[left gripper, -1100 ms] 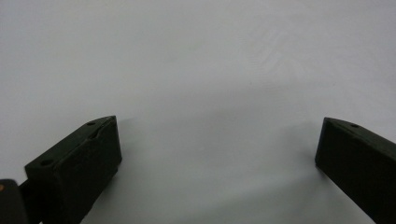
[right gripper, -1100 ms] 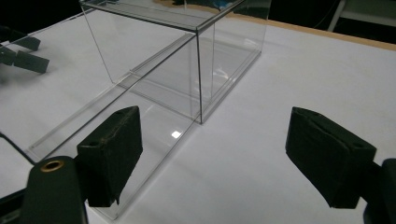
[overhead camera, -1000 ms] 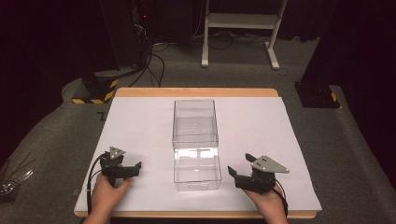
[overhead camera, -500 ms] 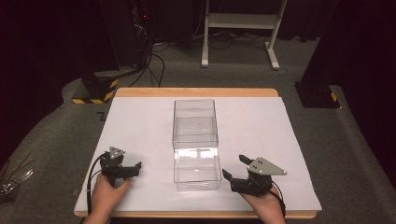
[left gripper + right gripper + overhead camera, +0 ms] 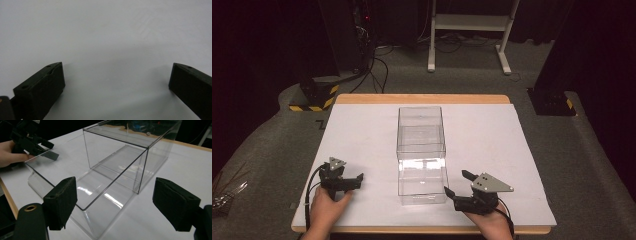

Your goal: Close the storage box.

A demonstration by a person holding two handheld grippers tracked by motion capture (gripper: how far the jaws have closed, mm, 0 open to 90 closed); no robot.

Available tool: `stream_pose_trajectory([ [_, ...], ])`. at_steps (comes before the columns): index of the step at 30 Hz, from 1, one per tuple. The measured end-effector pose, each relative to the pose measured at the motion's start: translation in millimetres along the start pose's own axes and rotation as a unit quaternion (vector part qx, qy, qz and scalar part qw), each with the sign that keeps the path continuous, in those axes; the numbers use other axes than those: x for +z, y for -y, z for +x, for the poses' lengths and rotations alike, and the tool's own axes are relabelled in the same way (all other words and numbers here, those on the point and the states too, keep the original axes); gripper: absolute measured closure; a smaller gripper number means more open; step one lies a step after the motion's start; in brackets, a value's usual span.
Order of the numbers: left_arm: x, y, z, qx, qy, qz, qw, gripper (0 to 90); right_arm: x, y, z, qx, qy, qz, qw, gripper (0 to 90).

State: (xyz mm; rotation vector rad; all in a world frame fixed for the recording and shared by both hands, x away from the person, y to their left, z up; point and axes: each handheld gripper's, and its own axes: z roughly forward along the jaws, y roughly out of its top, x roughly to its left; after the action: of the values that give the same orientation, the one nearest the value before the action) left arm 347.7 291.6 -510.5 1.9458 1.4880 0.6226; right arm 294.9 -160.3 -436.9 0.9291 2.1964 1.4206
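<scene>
The wooden bench (image 5: 422,98) carries a white sheet (image 5: 492,145) over most of its top; a clear plastic box (image 5: 421,150) stands mid-sheet.

High view overlooks table (image 5: 362,125); right gripper view shares box (image 5: 112,170).

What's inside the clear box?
Nothing visible inside the clear box: through its walls only the white table cover shows. Glare on the front panel hides a small patch. Both tongs, left and right, are outside it.
</scene>
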Motion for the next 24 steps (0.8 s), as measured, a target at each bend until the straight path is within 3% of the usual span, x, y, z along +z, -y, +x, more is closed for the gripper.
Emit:
stream_pose_trajectory([
  [24,0.0,-0.1,0.2,0.000,0.000,0.000,1.0000,0.5,9.8,10.7,8.0,-0.003,-0.024,0.027,0.9994,21.7],
])
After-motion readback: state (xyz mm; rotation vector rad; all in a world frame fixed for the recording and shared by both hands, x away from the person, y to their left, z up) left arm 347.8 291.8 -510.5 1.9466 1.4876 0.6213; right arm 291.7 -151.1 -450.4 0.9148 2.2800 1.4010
